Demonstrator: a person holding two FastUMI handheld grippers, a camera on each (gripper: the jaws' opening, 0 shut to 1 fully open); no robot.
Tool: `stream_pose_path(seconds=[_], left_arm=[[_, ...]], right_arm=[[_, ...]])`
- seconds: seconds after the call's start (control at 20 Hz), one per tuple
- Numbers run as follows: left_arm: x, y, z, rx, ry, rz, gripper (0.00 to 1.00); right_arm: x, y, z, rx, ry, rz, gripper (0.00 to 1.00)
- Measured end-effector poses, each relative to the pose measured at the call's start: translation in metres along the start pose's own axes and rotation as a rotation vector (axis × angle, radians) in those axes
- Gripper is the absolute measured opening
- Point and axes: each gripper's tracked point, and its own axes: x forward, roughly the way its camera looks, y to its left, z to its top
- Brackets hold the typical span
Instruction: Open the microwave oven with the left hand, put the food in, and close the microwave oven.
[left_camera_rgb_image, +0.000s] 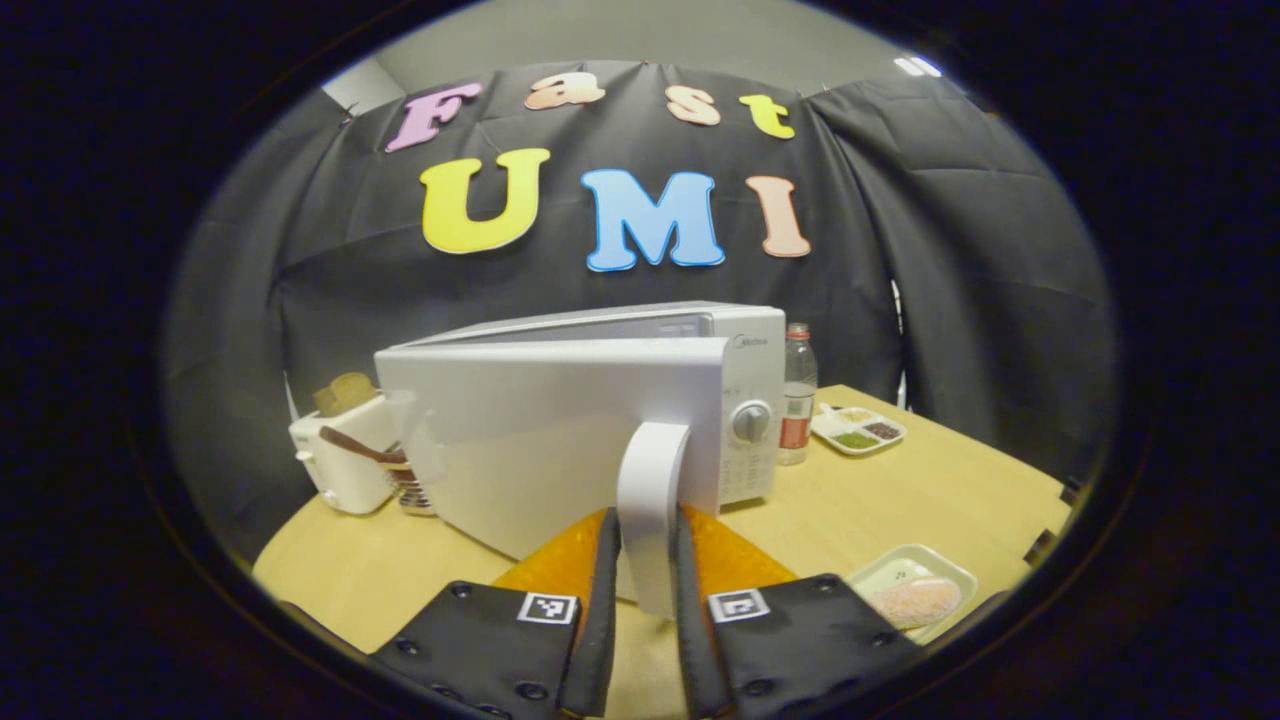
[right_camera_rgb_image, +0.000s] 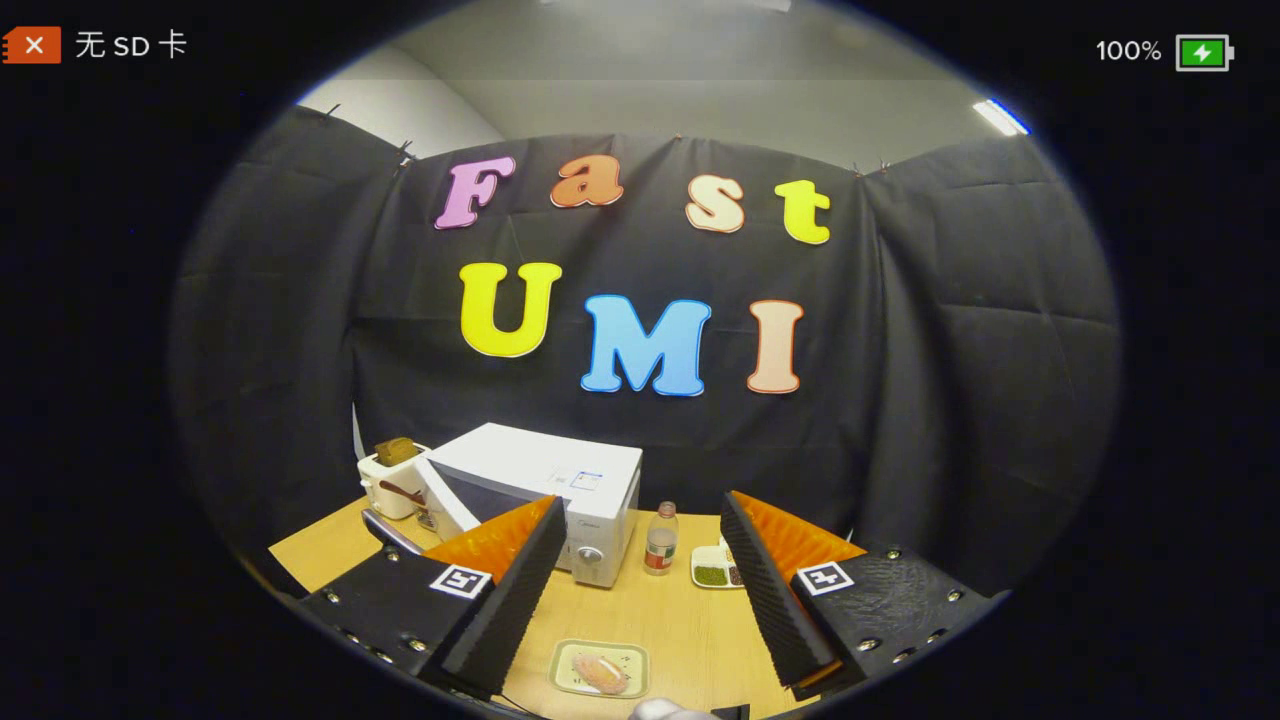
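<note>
Left view close at microwave (left_camera_rgb_image: 560, 430); right farther (shared table (right_camera_rgb_image: 680, 610)).

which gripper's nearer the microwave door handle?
Left. The left gripper has its fingers closed on the door handle. The right gripper is open, back over the table, above the food tray.

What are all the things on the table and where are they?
White microwave oven: 1, table's back, door slightly open.
White door handle: 1, on the door's edge.
White toaster: 1, left of the microwave, brown bread on top.
Clear plastic bottle: 1, right of the microwave.
White divided tray: 1, beside the bottle.
Pale plate of pinkish food: 1, front of the wooden table.
Left gripper: shut on the handle.
Right gripper: open, above the plate.
</note>
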Motion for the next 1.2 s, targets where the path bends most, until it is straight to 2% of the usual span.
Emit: stream_pose_path(seconds=[0.05, 0.15, 0.3, 0.35, 0.45, 0.5, 0.8, 1.0, 1.1, 1.2], left_arm=[[-0.002, 0.011, -0.008, -0.005, 0.028, 0.015, 0.63], [-0.006, 0.014, -0.011, -0.084, 0.033, 0.010, 1.00], [-0.024, 0.024, -0.013, -0.058, 0.021, 0.051, 0.96], [-0.031, 0.028, -0.013, -0.042, 0.014, 0.067, 1.00], [-0.044, 0.041, -0.018, -0.034, 0.020, 0.088, 0.98], [-0.051, 0.049, -0.022, -0.038, 0.025, 0.098, 0.95], [-0.099, 0.109, -0.034, -0.001, 0.049, 0.180, 0.98], [-0.128, 0.156, -0.046, -0.019, 0.080, 0.238, 1.00], [-0.141, 0.173, -0.052, -0.036, 0.087, 0.253, 0.95], [-0.151, 0.187, -0.055, -0.056, 0.097, 0.259, 1.00]], right_arm=[[0.000, 0.003, 0.004, -0.006, -0.010, 0.009, 0.95], [0.002, 0.011, 0.004, -0.011, -0.015, 0.031, 0.95], [0.004, 0.021, 0.004, -0.014, -0.014, 0.058, 0.95], [0.003, 0.025, 0.002, -0.016, -0.011, 0.066, 0.95], [0.005, 0.032, -0.001, -0.020, -0.006, 0.084, 0.95], [0.005, 0.035, -0.004, -0.020, -0.003, 0.093, 0.95], [0.010, 0.064, -0.019, 0.013, 0.030, 0.149, 0.95], [0.012, 0.092, -0.028, 0.039, 0.053, 0.195, 0.95], [0.013, 0.107, -0.029, 0.050, 0.055, 0.221, 0.95], [0.013, 0.120, -0.029, 0.043, 0.058, 0.237, 0.95]])
